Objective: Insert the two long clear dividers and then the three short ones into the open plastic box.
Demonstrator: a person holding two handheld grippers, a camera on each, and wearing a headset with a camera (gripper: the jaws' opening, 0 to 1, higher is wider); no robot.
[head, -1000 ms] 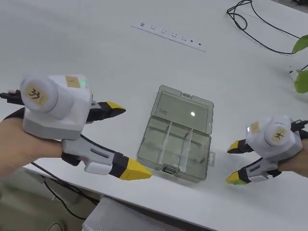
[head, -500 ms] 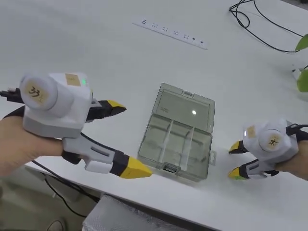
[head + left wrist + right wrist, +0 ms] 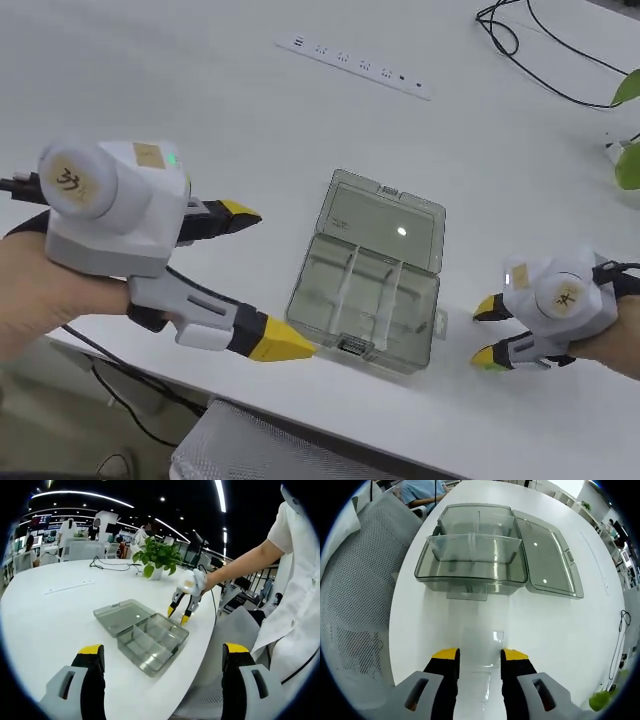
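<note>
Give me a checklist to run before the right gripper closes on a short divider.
1. Box open, lid lying flat beside it: ok.
2. Two long dividers standing in the box: ok.
3. Right gripper open, jaws either side of the clear short dividers lying on the table: ok.
4. All three short ones there: cannot tell; they are clear and overlap.
5. Left gripper open and apart from the box: ok.
</note>
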